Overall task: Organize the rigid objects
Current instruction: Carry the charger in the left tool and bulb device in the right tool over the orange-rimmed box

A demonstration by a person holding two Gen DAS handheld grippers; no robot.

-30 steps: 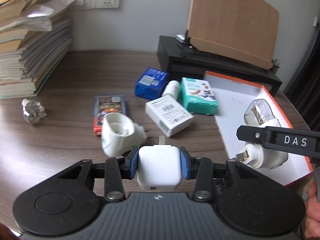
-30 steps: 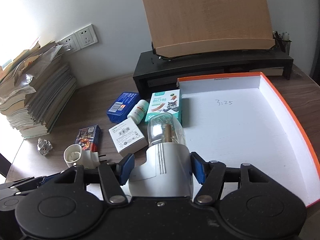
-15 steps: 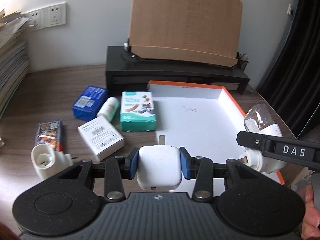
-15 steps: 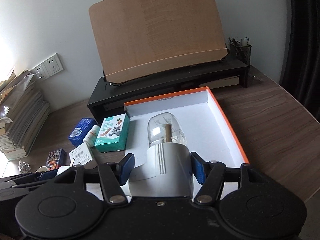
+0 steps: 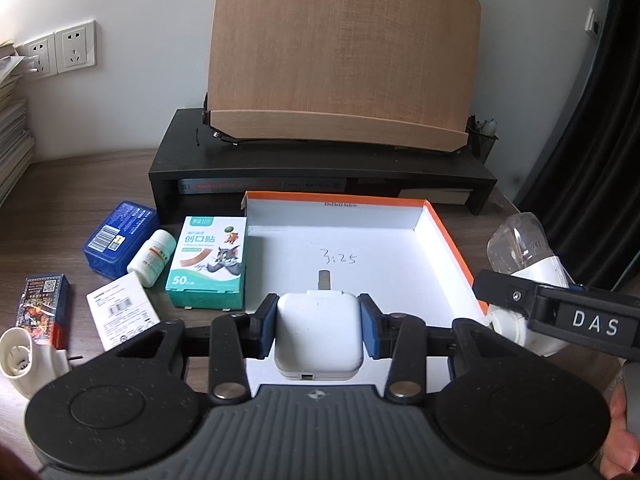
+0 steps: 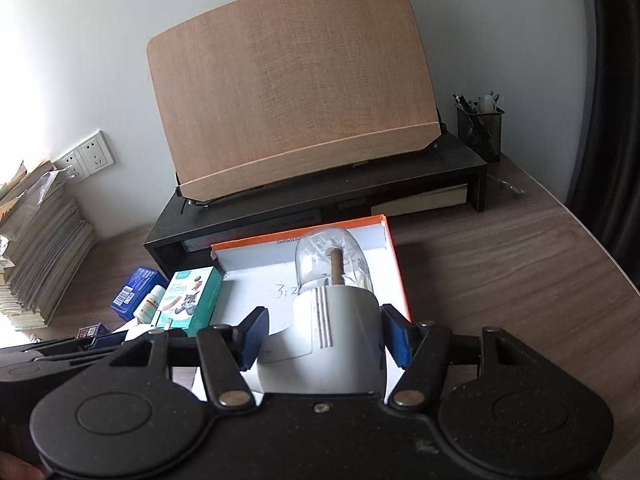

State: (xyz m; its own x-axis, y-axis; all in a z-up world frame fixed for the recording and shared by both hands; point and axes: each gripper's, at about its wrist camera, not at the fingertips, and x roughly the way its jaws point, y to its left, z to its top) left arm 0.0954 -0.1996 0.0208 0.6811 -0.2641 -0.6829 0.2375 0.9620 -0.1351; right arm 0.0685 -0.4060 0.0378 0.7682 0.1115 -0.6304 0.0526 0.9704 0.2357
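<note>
Left wrist view: we hold our left gripper (image 5: 319,330) clamped on a white charger (image 5: 319,340), its blue pads (image 5: 269,330) pressed to both flanks. The charger is a rounded square block, smooth and matt, with a small port on the near edge and a metal prong sticking out ahead. It hangs over the near part of the tray (image 5: 444,236), a shallow white box with an orange rim and "3:25" handwritten on its floor.

At the right edge we see our right gripper (image 5: 560,312), marked "DAS", gripping a vaporizer (image 5: 524,276): a white plug-in body topped by a clear dome, over the tray's right rim.

In the right wrist view the right gripper (image 6: 324,340) is closed on the vaporizer (image 6: 340,320); the right pad touches its side, while the left contact is hard to judge. Three grooves run along its white shell, and a brown wick stands inside the dome.

Left of the tray, on the desk (image 5: 60,200), lie a teal plaster box (image 5: 208,260) touching the tray wall, a white bottle (image 5: 152,258), a blue case (image 5: 120,234), a white carton (image 5: 120,312), a card pack (image 5: 44,308) and a second white plug-in (image 5: 24,364)

Behind the tray stands a black riser (image 5: 320,160) bearing a wooden stand (image 5: 344,48)
</note>
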